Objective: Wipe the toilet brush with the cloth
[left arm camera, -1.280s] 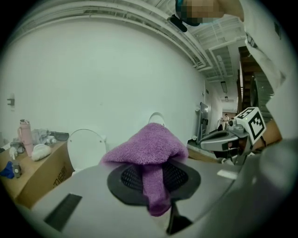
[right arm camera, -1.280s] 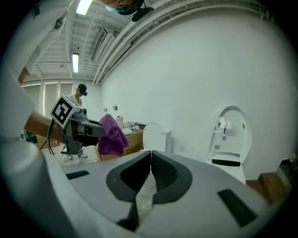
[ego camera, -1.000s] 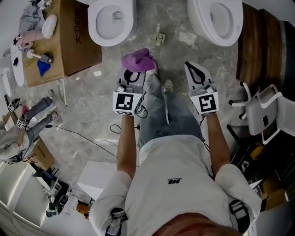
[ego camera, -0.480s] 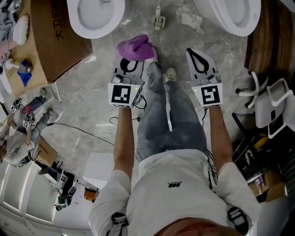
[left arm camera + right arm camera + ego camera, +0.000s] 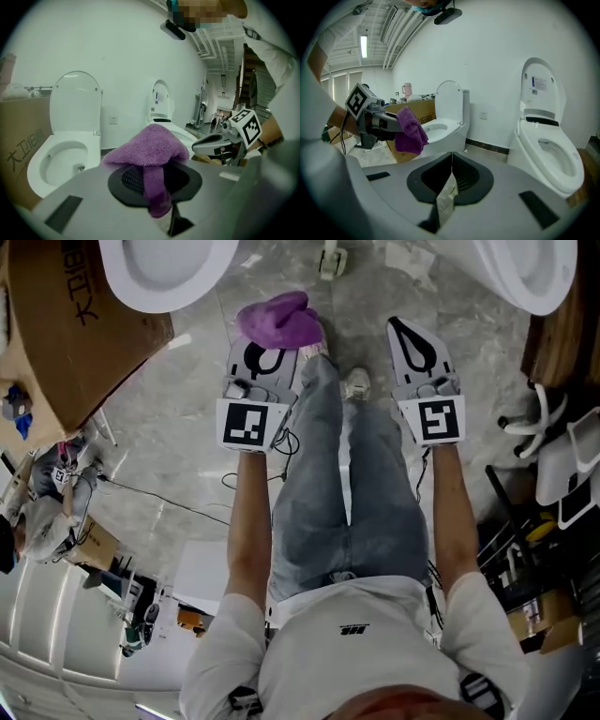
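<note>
A purple cloth (image 5: pixel 279 320) hangs from the tip of my left gripper (image 5: pixel 267 345), which is shut on it. In the left gripper view the cloth (image 5: pixel 152 152) drapes over the closed jaws (image 5: pixel 158 190). My right gripper (image 5: pixel 407 326) is held level with the left one, shut, with nothing between its fingers (image 5: pixel 451 161). From the right gripper view I see the left gripper with the cloth (image 5: pixel 410 131) off to the left. A small pale object (image 5: pixel 330 259) stands on the floor between two toilets; I cannot tell whether it is the brush.
Two white toilets stand ahead, one left (image 5: pixel 159 273) and one right (image 5: pixel 530 273), both with lids up. A cardboard box (image 5: pixel 66 324) is at the left, a white chair (image 5: pixel 562 460) at the right. Cables (image 5: pixel 169 507) trail on the grey floor. The person's jeans-clad legs (image 5: pixel 337 474) are between the grippers.
Both grippers have sunk together toward the floor, still shut. The toilets and box have slid up and outward in the head view. The cloth has stayed in the left gripper.
</note>
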Tool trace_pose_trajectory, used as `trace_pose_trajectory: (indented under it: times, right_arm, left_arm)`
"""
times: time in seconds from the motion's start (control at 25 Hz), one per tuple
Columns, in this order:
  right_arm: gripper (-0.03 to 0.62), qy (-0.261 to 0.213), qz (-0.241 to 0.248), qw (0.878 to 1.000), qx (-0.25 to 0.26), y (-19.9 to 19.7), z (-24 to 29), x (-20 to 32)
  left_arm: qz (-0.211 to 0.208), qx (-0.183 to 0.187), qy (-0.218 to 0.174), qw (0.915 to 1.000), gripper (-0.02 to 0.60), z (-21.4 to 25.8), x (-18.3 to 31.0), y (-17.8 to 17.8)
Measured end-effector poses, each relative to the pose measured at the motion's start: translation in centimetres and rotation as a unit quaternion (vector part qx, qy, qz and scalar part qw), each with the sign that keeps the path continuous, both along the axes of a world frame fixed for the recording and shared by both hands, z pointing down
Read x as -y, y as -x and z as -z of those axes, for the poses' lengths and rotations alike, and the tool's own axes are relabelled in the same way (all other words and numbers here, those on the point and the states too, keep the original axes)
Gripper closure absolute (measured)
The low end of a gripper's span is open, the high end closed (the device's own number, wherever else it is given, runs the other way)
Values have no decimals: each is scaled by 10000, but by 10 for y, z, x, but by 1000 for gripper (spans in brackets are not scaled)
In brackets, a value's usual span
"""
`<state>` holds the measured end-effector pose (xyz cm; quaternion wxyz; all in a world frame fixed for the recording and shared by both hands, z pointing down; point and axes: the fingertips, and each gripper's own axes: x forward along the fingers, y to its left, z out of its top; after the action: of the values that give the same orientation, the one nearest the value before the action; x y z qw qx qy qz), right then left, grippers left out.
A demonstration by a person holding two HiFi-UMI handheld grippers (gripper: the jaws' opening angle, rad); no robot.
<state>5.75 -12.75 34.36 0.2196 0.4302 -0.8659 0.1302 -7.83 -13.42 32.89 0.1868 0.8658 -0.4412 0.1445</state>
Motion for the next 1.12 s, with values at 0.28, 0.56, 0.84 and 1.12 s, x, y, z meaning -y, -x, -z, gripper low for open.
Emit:
trace_pose_trajectory:
  times: [0.28, 0.56, 0.84, 1.12]
  right_arm:
    - [597, 64, 111, 9999, -45, 1, -73, 11]
    - [594, -7, 327, 9993, -190, 5, -143, 28]
    - [580, -98, 648, 9971, -388, 18, -224, 44]
    - [560, -168, 927, 9943, -500, 28, -293, 58]
  left_arm:
    - [-99, 59, 51, 9999, 511, -65, 10, 2]
    - [-248, 77, 15, 9997, 509, -128, 26, 2]
    - [-501, 63, -136, 9986, 509, -199, 41, -2]
    - [-734, 82, -286, 9969, 506, -256, 53, -8]
